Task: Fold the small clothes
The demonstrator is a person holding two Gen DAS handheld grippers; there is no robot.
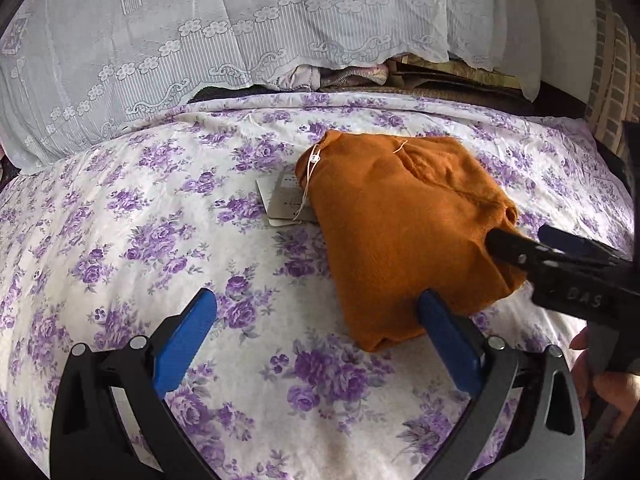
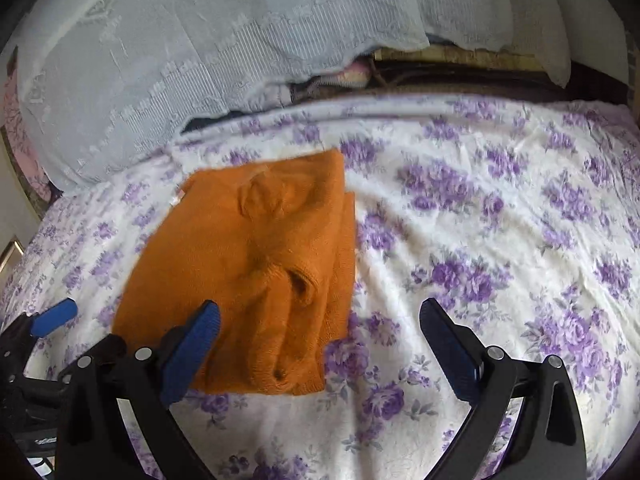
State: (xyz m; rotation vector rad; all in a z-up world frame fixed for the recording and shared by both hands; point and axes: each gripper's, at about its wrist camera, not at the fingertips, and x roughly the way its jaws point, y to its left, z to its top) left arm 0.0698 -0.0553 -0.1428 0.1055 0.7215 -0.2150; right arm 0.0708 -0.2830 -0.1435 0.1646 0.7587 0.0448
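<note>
Orange garment [image 2: 248, 276] lies folded on floral bedsheet [image 2: 480, 240], both tools spread.

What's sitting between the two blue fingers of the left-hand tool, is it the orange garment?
Mostly bare floral bedsheet. In the left wrist view the left tool stands open; the folded orange garment only reaches its right-side finger.

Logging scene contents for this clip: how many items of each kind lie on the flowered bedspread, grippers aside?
Orange folded garment: 1
Paper hang tags, tied to it by string: 2, apparently overlapping
White lace cloth at the far edge: 1
Total: 4
</note>
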